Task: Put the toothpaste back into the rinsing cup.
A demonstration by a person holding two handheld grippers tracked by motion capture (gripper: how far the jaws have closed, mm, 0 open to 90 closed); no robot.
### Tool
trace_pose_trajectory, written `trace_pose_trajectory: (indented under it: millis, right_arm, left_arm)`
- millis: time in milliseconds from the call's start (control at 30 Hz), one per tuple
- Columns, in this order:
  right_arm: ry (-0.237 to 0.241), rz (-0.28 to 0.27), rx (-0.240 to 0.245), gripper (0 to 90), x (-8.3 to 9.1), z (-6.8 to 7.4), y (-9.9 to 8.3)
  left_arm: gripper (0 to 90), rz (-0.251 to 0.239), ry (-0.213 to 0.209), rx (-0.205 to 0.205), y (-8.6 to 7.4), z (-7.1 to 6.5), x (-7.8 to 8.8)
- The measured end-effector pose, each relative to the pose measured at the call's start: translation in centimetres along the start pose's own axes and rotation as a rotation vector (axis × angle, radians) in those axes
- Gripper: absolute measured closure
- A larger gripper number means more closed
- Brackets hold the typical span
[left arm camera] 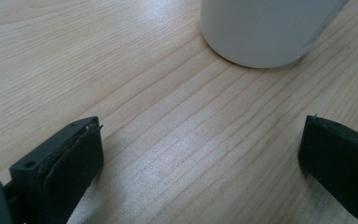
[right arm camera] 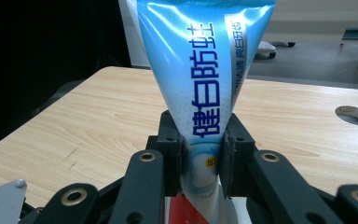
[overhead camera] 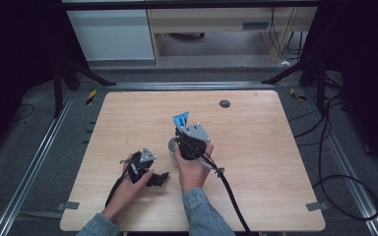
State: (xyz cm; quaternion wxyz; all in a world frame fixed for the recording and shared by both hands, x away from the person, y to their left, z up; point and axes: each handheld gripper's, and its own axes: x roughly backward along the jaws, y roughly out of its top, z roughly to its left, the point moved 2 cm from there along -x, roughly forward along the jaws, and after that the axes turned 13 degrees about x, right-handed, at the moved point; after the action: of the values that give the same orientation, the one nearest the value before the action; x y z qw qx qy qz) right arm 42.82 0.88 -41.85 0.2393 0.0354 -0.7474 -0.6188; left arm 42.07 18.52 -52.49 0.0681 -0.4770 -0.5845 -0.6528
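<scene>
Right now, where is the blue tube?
In the right gripper view the tube stands clamped in the right gripper; the high view shows it mid-table above the white cup.

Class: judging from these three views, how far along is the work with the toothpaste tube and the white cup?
Done: the right gripper has clamped the blue toothpaste tube, held upright above the white cup. In hand: the tube. The left gripper is open, empty, on the table beside the cup. Left, probably: lowering the tube into the cup and letting go.
</scene>
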Motion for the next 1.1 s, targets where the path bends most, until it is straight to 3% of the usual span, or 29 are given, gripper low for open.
trace_pose_trajectory:
  millis: [1100]
  right_arm:
    - [0.026, 0.03, -0.039, 72.7, -0.75, -0.33, -0.88]
  left_arm:
    - [0.0, 0.0, -0.001, -0.001, 0.0, -0.02, 0.0]
